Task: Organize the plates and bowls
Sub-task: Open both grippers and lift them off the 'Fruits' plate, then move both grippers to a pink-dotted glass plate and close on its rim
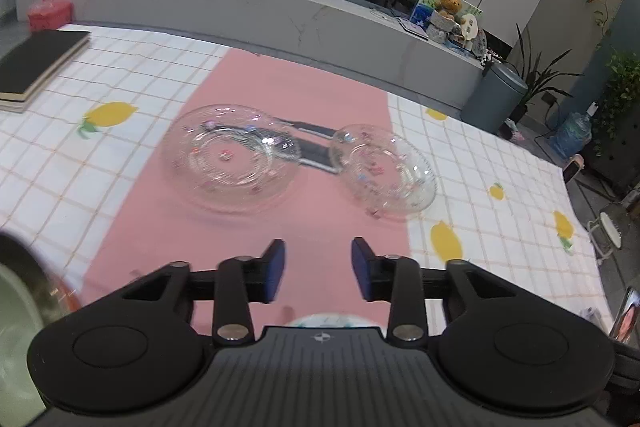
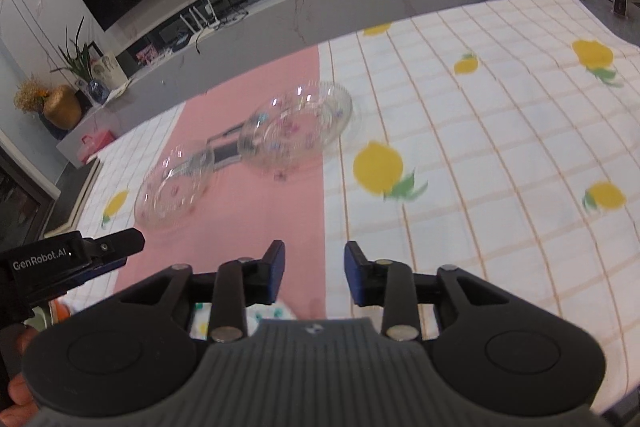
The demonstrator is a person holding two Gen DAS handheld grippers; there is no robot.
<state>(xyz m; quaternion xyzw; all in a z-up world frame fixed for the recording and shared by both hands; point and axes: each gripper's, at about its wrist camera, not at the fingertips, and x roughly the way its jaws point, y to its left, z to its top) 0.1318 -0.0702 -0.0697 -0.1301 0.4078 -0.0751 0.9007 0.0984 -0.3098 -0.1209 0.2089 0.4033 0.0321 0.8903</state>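
A clear glass plate [image 1: 232, 159] with small coloured flowers lies on the pink strip of the tablecloth [image 1: 256, 235]. A clear glass bowl [image 1: 384, 173] stands to its right, at the pink strip's edge. A dark flat object [image 1: 308, 143] lies between and behind them. My left gripper [image 1: 318, 267] is open and empty, hovering short of both. In the right wrist view the plate [image 2: 172, 187] is at the left and the bowl [image 2: 300, 125] ahead. My right gripper [image 2: 314, 271] is open and empty. The left gripper's body [image 2: 72, 259] shows at the left edge.
A checked cloth with lemon prints [image 2: 480, 147] covers the table. A black book stack [image 1: 40, 63] lies at the far left. A green bowl [image 1: 16, 307] sits at the near left edge. A patterned dish edge [image 1: 326, 321] peeks below the left gripper.
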